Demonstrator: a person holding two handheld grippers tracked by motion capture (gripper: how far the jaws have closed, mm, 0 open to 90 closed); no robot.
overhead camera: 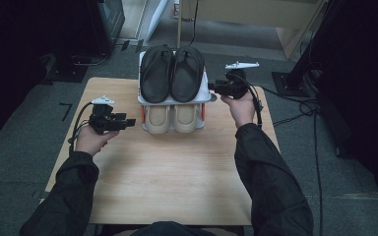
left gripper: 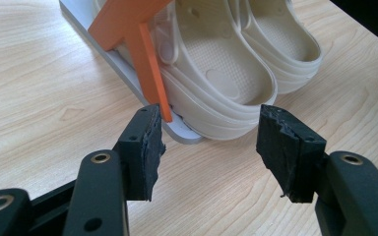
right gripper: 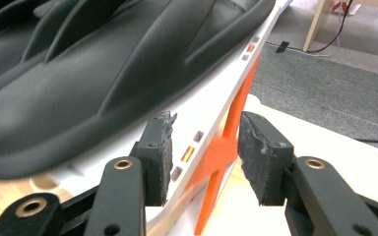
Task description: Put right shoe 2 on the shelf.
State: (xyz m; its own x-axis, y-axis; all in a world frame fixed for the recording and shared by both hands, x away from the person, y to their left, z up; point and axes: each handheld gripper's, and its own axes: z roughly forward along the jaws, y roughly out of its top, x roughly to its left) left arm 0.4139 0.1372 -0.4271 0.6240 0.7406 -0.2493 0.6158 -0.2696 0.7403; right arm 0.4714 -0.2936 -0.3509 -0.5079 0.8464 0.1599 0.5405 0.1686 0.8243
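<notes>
A small two-tier shoe rack (overhead camera: 207, 94) stands at the far middle of the wooden table. A pair of black sandals (overhead camera: 172, 73) lies on its white top shelf (right gripper: 215, 101), and a pair of beige slippers (overhead camera: 171, 118) sits on the bottom plate (left gripper: 123, 69). My left gripper (overhead camera: 129, 122) is open, just left of the slippers. In the left gripper view, that left gripper (left gripper: 210, 124) faces a beige slipper's (left gripper: 226, 73) toe and an orange support (left gripper: 147, 64). My right gripper (overhead camera: 211, 87) is open at the rack's right side. The right gripper (right gripper: 205, 130) straddles the top shelf's edge and an orange support (right gripper: 216, 157), with a black sandal (right gripper: 103, 73) beside it.
The table (overhead camera: 177, 177) has bare wood between the rack and the person. Grey carpet surrounds it, with cables (overhead camera: 300, 105) on the floor to the right, a dark stand base (overhead camera: 69, 71) at the back left and pale wooden furniture (overhead camera: 295, 29) behind.
</notes>
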